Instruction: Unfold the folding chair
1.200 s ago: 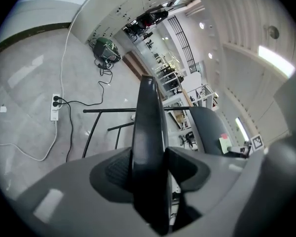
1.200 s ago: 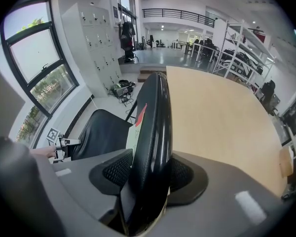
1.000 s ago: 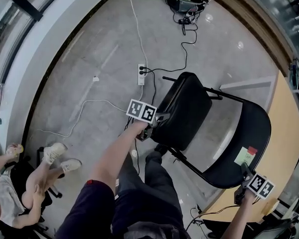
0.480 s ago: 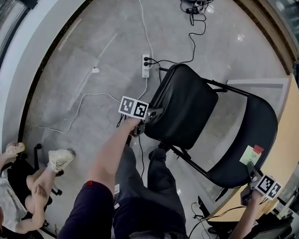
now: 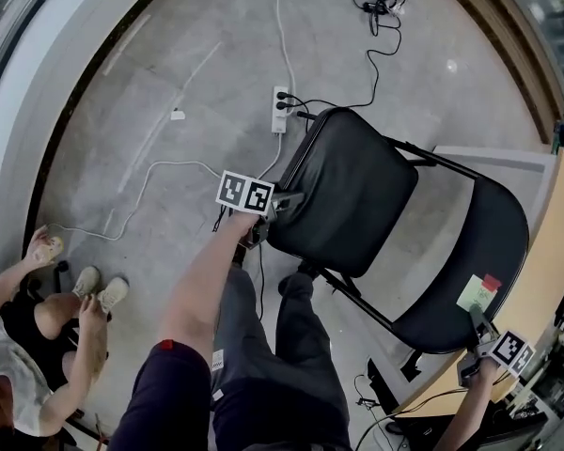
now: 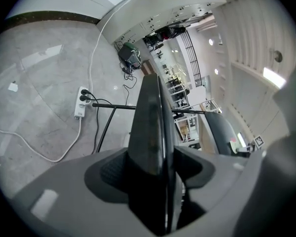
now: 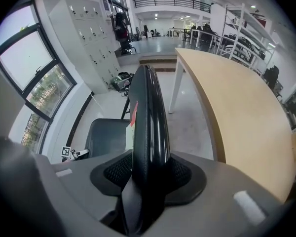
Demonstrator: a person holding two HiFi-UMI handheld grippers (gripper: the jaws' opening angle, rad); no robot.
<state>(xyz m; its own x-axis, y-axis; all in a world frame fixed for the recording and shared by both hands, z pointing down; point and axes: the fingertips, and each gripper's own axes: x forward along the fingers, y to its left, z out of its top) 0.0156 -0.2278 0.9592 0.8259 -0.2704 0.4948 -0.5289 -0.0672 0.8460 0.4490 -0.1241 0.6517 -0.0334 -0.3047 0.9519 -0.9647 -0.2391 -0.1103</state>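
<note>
The folding chair (image 5: 357,205) is standing on the concrete floor (image 5: 160,73) directly in front of the person, beside the wooden table (image 5: 545,252), with its seat (image 5: 329,172) lying close to level and its backrest (image 5: 484,252) rising toward the table. The left gripper (image 6: 155,169) is gripping the front edge of the seat. Its jaws have just been opening, yet the edge is filling the gap and both pads appear to be bearing on it. The right gripper (image 7: 148,174) is clamping the top rim of the backrest, just above a paper label (image 5: 477,294). In handling terms, the chair is presenting as rigid throughout. The steel tube frame (image 5: 357,301) is likely carrying most of the weight, moderate for two hands. The seat and back are looking glossy, so flat pads are likely sliding along them under a sideways load. The thin panel edges are offering the soundest purchase, the seat's front edge for pressing down and the back's top rim for steadying. The hinge region beneath the seat is posing a pinching risk and is best avoided. Nothing here is appearing fragile.
</note>
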